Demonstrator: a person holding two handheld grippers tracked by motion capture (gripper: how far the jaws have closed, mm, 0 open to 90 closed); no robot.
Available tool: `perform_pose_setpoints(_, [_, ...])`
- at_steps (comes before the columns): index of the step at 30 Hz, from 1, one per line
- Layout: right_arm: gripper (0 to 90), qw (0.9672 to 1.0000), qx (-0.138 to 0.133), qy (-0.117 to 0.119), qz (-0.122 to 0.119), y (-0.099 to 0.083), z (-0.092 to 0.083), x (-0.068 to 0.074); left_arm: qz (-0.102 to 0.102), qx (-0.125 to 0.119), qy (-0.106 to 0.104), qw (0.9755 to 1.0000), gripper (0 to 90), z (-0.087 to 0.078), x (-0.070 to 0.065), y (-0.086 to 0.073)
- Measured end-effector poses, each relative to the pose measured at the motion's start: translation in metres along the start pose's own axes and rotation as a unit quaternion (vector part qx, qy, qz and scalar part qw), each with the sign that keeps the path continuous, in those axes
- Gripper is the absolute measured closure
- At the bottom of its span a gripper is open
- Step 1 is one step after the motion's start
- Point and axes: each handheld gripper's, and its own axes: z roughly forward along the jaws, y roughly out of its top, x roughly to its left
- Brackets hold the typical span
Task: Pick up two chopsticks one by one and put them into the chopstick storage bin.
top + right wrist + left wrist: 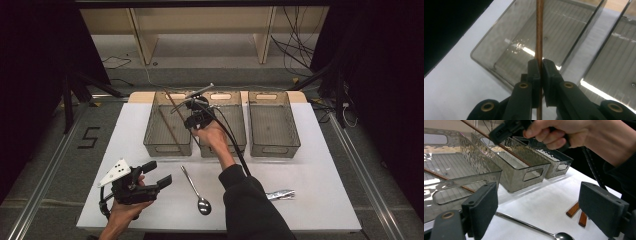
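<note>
Room: bare white table [310, 175] at lower right; three bins along the top edge.
Right gripper [192, 117]: clamped on a chopstick [539, 32], above the left bin [167, 125].
Left gripper [152, 175]: jaws apart, empty, lower left beside the spoon [195, 192].

Spoon [195, 190] before three bins [274, 120], chopstick [172, 131] seemingly in leftmost

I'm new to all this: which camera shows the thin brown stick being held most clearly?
The right gripper view: the chopstick runs straight up between the right hand-held gripper pads, large and sharp. The high view shows it as a thin slanted line; the left gripper view shows part of it above the bins.
</note>
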Motion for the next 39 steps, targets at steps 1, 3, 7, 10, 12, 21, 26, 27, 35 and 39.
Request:
perform_pose_setpoints(1, [85.9, 1.0, 0.001, -0.001, 0.0, 0.002, 0.002, 0.0, 0.001, 0.0, 0.0, 1.0, 15.4, 0.0, 0.0, 0.0])
perform_pose_setpoints(3, [85.9, 1.0, 0.001, 0.0, 0.002, 0.007, 0.007, 0.001, 0.001, 0.001, 0.0, 1.0, 15.4, 0.0, 0.0, 0.0])
perform_pose_setpoints(7, [85.8, 0.9999, 0.005, 0.001, 0.01, 0.015, 0.016, 0.0, 0.001, 0.0, 0.0, 1.0, 15.4, -0.001, 0.0, 0.0])
perform_pose_setpoints(10, [85.8, 0.9998, 0.005, 0.001, 0.019, 0.019, 0.022, -0.002, 0.0, -0.001, -0.001, 1.0, 15.4, -0.001, 0.0, 0.0])
perform_pose_setpoints(12, [85.8, 0.9997, 0.003, 0.004, 0.025, 0.022, 0.025, -0.003, 0.0, -0.001, -0.001, 1.0, 15.4, -0.001, 0.0, 0.0])
perform_pose_setpoints(21, [85.8, 0.9996, 0.005, 0.003, 0.028, 0.031, 0.035, 0.0, 0.0, -0.002, -0.003, 1.0, 15.4, -0.001, 0.0, 0.001])
perform_pose_setpoints(26, [85.8, 0.9996, 0.003, 0.0, 0.029, 0.036, 0.04, 0.002, 0.0, -0.002, -0.004, 1.0, 15.4, -0.002, 0.0, 0.001])
perform_pose_setpoints(27, [85.8, 0.9996, 0.001, 0.0, 0.03, 0.036, 0.041, 0.002, 0.0, -0.002, -0.004, 1.0, 15.4, -0.002, 0.001, 0.001])
perform_pose_setpoints(35, [85.7, 0.9994, 0.007, -0.007, 0.034, 0.035, 0.052, 0.0, 0.001, -0.002, -0.004, 1.0, 15.4, -0.002, 0.0, 0.001])
perform_pose_setpoints(39, [85.6, 0.9994, 0.005, -0.009, 0.034, 0.034, 0.058, 0.0, 0.002, -0.002, -0.005, 1.0, 15.4, -0.002, 0.0, 0.001])
